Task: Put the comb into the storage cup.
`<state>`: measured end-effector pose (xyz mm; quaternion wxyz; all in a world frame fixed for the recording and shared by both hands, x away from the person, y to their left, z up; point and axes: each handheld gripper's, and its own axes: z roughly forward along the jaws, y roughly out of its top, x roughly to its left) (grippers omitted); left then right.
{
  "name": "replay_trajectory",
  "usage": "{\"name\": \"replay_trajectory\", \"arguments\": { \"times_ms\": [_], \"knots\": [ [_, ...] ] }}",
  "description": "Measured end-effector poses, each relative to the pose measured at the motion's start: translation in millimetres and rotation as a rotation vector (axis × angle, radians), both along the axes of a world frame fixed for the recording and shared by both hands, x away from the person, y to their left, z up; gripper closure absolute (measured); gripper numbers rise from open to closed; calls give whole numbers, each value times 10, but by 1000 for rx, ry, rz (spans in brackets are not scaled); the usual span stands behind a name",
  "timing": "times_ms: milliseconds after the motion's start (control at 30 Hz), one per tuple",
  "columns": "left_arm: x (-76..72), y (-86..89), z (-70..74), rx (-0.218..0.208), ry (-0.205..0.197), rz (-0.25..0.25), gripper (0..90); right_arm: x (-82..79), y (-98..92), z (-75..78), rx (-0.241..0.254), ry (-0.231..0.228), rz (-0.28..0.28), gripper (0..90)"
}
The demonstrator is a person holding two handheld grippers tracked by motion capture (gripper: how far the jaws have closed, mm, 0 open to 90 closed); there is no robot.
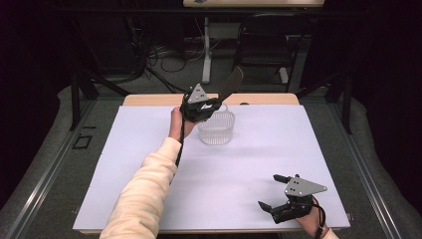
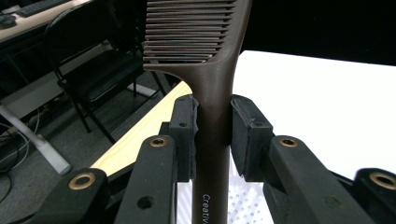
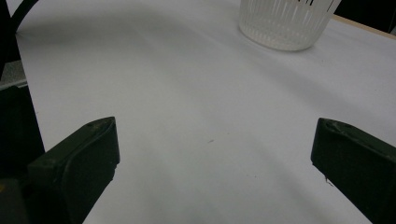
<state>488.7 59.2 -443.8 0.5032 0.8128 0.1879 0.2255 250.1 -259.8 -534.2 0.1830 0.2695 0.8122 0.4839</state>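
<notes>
White-covered tabletop (image 1: 149, 164) carries the clear ribbed plastic basket (image 1: 217, 128), still empty as far as visible; left claw (image 2: 212, 123) is clamped on the dark brown plastic comb (image 2: 212, 93) handle just above its rim, drop pending, right claw (image 1: 273, 191) idle, spread apart.

White sheet (image 1: 149, 164) over wooden table (image 1: 149, 99); black chair (image 2: 88, 60) behind.
</notes>
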Motion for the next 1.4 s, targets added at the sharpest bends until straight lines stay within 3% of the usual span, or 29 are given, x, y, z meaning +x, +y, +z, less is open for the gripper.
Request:
{"name": "replay_trajectory", "arguments": {
  "times_ms": [433,700,1400],
  "knots": [
    [8,-43,-19,31,-12,-55,722,2,7,-5,-3,-1,3,5],
    [32,-27,-49,13,-3,-88,722,1,7,-6,-5,1,2,5],
    [49,-44,-138,60,11,-110,721,1,7,-7,-8,0,2,5]
  ]
}}
